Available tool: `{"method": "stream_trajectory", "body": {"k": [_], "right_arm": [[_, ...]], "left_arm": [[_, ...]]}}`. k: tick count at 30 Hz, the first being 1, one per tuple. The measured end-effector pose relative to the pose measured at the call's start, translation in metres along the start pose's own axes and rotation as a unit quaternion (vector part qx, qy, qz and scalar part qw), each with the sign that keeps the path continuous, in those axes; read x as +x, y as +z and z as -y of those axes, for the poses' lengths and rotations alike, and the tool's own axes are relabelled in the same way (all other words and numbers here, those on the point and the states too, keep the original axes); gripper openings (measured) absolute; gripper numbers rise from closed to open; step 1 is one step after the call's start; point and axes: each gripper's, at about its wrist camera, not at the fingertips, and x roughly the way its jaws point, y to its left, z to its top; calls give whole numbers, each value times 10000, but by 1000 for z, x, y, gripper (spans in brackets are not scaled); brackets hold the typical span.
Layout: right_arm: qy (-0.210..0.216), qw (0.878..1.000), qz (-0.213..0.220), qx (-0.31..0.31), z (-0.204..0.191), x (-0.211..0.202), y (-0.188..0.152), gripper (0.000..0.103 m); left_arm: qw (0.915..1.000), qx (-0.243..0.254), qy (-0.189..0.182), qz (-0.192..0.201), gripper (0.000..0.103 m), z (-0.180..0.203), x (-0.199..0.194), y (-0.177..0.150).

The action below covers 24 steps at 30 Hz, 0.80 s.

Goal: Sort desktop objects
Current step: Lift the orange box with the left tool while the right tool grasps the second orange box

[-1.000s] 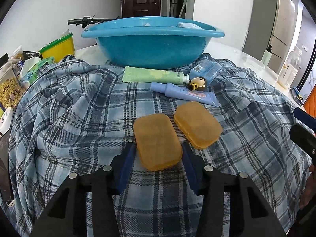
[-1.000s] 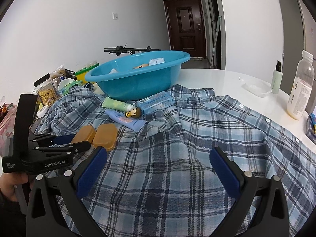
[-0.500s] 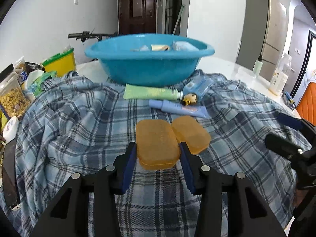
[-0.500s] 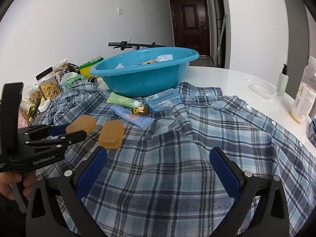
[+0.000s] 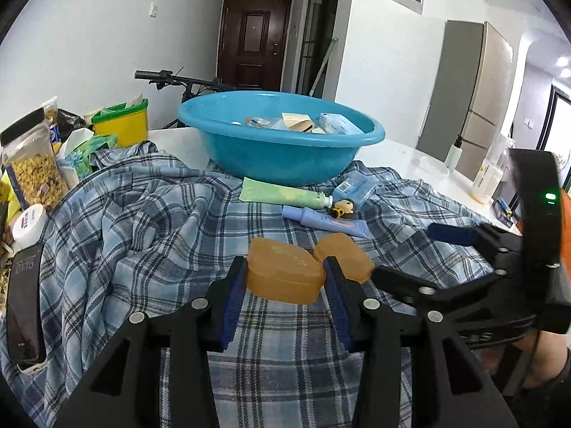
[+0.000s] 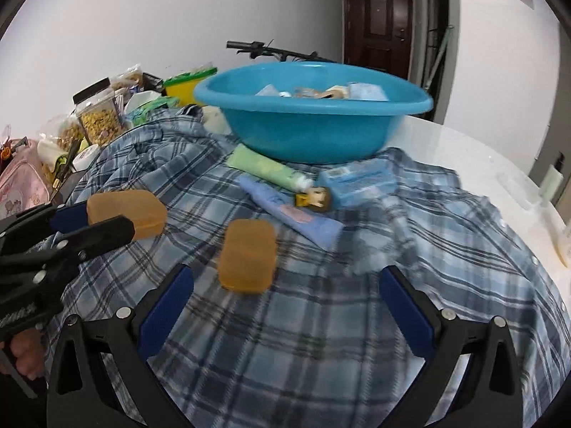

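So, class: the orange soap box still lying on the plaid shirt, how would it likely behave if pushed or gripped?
The orange soap box looks rigid and flat, so it would probably slide, not roll. Its smooth plastic may slip between pads. The plaid shirt beneath would likely bunch.

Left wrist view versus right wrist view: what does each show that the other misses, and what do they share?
Only the left wrist view shows the dark phone lying at the shirt's edge and the grey fridge. Only the right wrist view shows the pink bag and the right gripper open above the shirt. Both show the left gripper shut on one orange soap box, the second orange soap box lying free, the blue basin and the plaid shirt.
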Motion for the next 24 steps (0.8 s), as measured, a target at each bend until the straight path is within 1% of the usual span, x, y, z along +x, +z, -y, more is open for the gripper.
{"method": "stream_trajectory", "body": {"k": [1,3,5,7,8,10,11,13,14,15,19,21,24], "right_arm": [[33,10000,-59,-33,-3,6,2,91],[57,9997,-218,-87,-8,18,4,83],[231,9991,-360,-68,-10,28,4,77],[350,9985,-417,-1,-10,34,4,67],[298,9985,-449,-20,-10,37,4,65],[191,9985,-501,-98,-13,41,4,56],[189,9984,-529,-120,-14,42,4,56],[180,9980,-584,-171,-16,44,3,46],[119,9979,-595,-246,-18,45,3,45],[67,9977,-597,-305,-20,45,3,42],[133,9978,-504,-406,-23,40,3,41],[210,9981,-436,-375,-21,33,3,41],[214,9989,-288,-310,-15,21,3,41]], "left_arm": [[10000,-11,-17,5,46,-2,0,-1],[10000,-23,-37,11,46,-5,-1,-2],[10000,-39,-56,16,46,-7,-2,-3],[9999,-76,-85,20,45,-10,-2,-4],[9999,-88,-87,22,45,-12,-2,-5],[9999,-116,-103,11,46,-14,-1,-6],[9999,-133,-108,4,46,-15,0,-6],[9998,-154,-123,-11,46,-16,1,-6],[9998,-154,-120,-16,46,-15,1,-7],[9998,-154,-116,-20,46,-15,1,-7],[9998,-134,-111,-16,46,-14,1,-7],[9999,-141,-88,4,46,-15,0,-6],[9999,-141,-59,44,46,-16,-4,-4]]}}
